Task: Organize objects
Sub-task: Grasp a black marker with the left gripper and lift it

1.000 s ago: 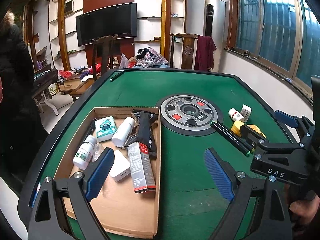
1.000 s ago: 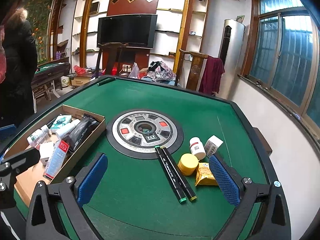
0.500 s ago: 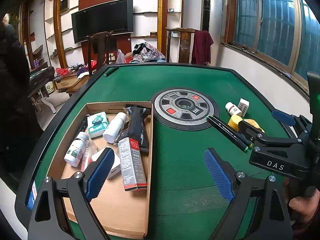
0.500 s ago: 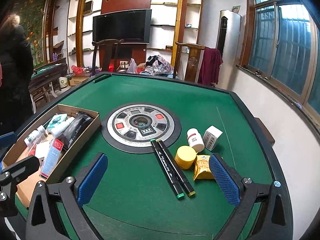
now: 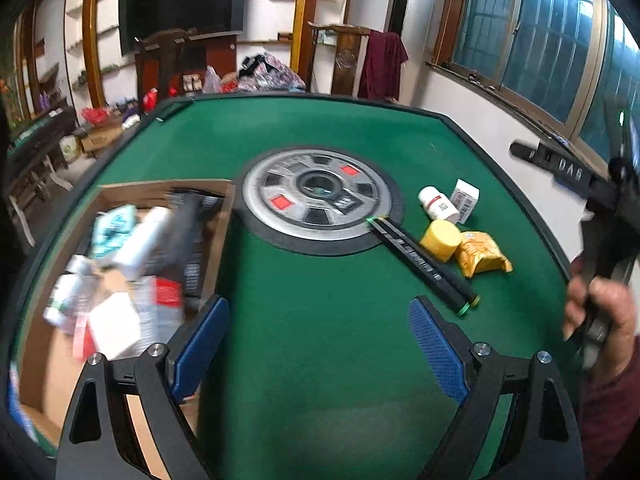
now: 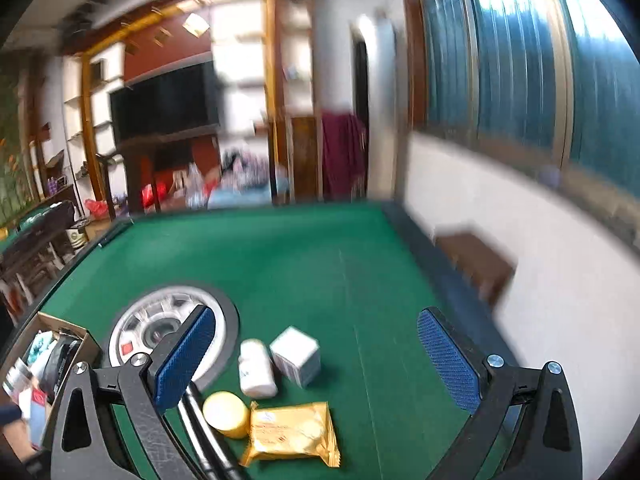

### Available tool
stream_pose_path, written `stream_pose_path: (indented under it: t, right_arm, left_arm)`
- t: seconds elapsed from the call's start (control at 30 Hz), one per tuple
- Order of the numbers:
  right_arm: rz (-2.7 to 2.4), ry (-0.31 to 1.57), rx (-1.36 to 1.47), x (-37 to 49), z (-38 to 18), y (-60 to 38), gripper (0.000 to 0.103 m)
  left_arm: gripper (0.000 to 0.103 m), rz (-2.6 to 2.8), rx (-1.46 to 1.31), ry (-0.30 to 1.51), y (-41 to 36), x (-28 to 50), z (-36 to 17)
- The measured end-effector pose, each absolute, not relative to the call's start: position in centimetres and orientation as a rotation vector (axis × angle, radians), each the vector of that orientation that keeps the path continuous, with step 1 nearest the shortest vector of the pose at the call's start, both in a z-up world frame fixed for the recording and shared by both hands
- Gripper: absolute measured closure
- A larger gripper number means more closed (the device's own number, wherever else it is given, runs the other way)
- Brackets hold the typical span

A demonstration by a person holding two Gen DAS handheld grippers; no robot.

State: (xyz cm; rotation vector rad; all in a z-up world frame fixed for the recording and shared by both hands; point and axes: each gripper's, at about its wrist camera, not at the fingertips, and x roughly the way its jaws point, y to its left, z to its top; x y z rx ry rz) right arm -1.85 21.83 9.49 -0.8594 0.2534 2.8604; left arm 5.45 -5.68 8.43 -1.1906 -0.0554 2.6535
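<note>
On the green table (image 5: pixel 320 360) lie two black markers (image 5: pixel 424 264), a yellow jar (image 5: pixel 441 239), a yellow snack packet (image 5: pixel 480 254), a white pill bottle (image 5: pixel 438 204) and a small white box (image 5: pixel 465 199). My left gripper (image 5: pixel 318 344) is open and empty above bare felt. My right gripper (image 6: pixel 320 360) is open and empty, hovering over the white bottle (image 6: pixel 256 368), the white box (image 6: pixel 296 354), the jar (image 6: pixel 225 414) and the packet (image 6: pixel 294 436). A cardboard box (image 5: pixel 120 280) at the left holds several bottles and packages.
A round grey control panel (image 5: pixel 318 196) sits in the table's middle. The right-hand gripper's body and the hand holding it (image 5: pixel 600 280) show at the right edge in the left wrist view. A wall and windows run along the table's right side.
Both grippers have swung to the right. The right gripper has risen and moved forward over the small items near the right edge. Both views are blurred by motion.
</note>
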Motion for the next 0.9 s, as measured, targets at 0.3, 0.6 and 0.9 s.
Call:
stream_pose_path:
  t: [0.3, 0.6, 0.9]
  right_arm:
    - [2.766, 0.572, -1.04, -2.9, 4.8, 26.2, 0.0]
    - [2.813, 0.518, -1.026, -2.7, 5.4, 25.0, 0.0]
    - [2.826, 0.464, -1.028, -3.0, 5.3, 24.0, 0.0]
  left_arm:
    - [0.013, 2.606, -1.304, -0.036, 1.9, -0.6, 4.3]
    - [0.033, 2.673, -1.349, 0.197, 3.1, -1.8, 2.7]
    - [0.047, 2.681, -1.33, 0.099, 1.8, -1.4, 4.0]
